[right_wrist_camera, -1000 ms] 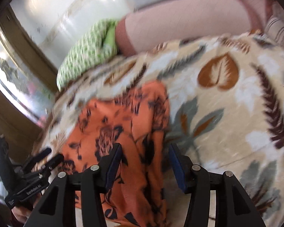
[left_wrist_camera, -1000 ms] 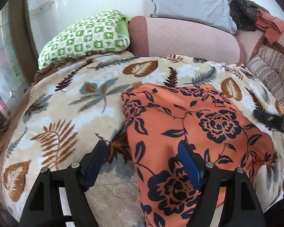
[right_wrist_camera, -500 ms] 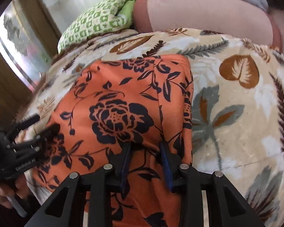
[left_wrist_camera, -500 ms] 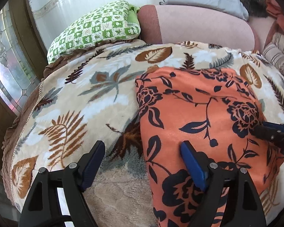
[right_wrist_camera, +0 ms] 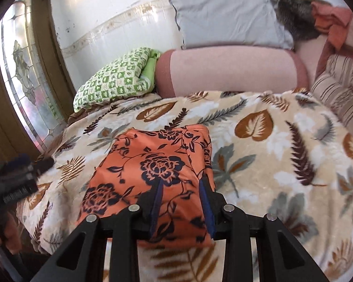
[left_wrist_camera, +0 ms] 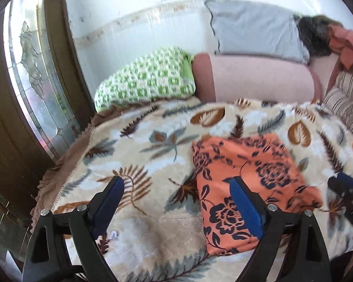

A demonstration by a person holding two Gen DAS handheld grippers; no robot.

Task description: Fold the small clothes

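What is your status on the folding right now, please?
Left gripper open, empty. Right gripper partly open over orange floral garment, folded on leaf blanket. Nothing obstructing.

It was a home, seemingly a bedroom or sitting room. A leaf-patterned fleece blanket covered the bed, with a pink bolster, a green checked pillow and a grey pillow along the tiled wall. A wooden door with patterned glass stood at the left.

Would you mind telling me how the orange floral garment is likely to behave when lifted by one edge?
The orange floral garment looks thin and creased, so it will probably droop and unfold. Lying folded on the plush leaf-print blanket, it may drag rather than slide.
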